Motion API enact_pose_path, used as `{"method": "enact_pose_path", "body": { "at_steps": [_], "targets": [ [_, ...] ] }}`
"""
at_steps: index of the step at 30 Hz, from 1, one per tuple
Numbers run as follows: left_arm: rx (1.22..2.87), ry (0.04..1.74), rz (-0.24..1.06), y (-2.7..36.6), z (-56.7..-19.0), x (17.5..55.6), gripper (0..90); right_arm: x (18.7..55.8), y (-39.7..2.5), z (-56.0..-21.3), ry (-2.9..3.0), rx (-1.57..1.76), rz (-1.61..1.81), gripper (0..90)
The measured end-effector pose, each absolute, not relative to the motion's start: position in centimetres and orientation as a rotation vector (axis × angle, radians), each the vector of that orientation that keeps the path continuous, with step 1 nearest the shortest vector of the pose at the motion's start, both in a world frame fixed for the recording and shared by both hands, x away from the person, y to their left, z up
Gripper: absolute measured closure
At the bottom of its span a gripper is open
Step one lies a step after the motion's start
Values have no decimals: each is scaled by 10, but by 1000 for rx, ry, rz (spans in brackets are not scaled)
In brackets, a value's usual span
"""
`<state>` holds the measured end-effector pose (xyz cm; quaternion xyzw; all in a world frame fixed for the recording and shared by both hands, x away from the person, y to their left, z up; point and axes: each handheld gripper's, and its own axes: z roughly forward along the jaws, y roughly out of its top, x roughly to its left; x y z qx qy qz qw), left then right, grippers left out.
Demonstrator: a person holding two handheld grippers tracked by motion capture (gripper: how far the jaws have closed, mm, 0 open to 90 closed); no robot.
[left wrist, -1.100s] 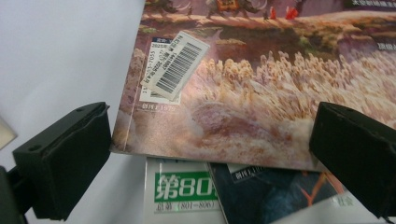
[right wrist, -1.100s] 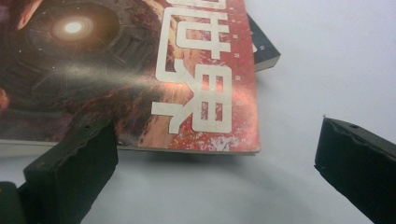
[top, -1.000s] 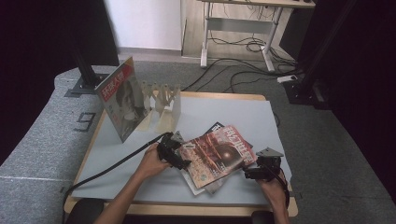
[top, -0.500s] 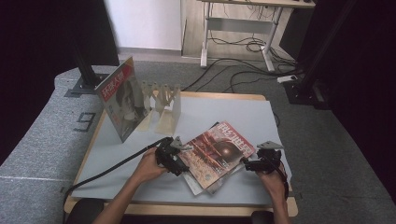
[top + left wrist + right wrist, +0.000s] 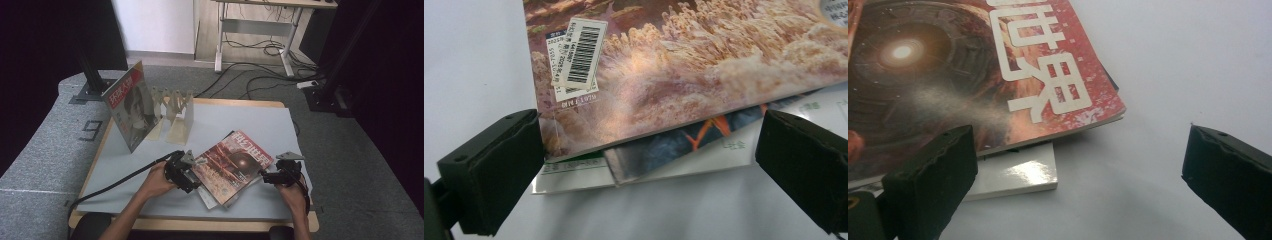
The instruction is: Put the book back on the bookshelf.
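Not much we can actually read here. The red magazine on top of the stack has big white Chinese characters on its cover; we make out 世界 in the right gripper view. Its back corner carries a white barcode sticker, digits too small to read. The grey floor mat has a big "9" printed on it. The standing magazine has a red title band, unreadable.

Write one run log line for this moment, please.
left gripper: open, at red magazine corner | right gripper: open, beside stack | rack: one magazine standing
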<state>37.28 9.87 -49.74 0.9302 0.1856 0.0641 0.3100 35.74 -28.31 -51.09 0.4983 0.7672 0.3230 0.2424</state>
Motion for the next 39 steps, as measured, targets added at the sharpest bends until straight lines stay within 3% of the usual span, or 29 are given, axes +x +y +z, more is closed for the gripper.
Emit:
{"method": "enact_pose_path", "body": {
  "at_steps": [7, 18, 27, 28, 39],
  "targets": [
    [2407, 504, 67, 101, -496, 370, 0, 355, -283, -504, 2089, 1355, 904, 10],
    [2387, 531, 25, 101, -495, 369, 0, 353, -282, -499, 2089, 1346, 914, 10],
    [2354, 541, 93, 113, -492, 372, 234, 352, -284, -497, 2084, 1357, 935, 10],
    [2350, 544, 96, 114, -492, 372, 299, 352, -284, -496, 2085, 1357, 939, 10],
    [2322, 553, 54, 129, -493, 376, 526, 360, -283, -498, 2107, 1372, 938, 10]
  ]
}}
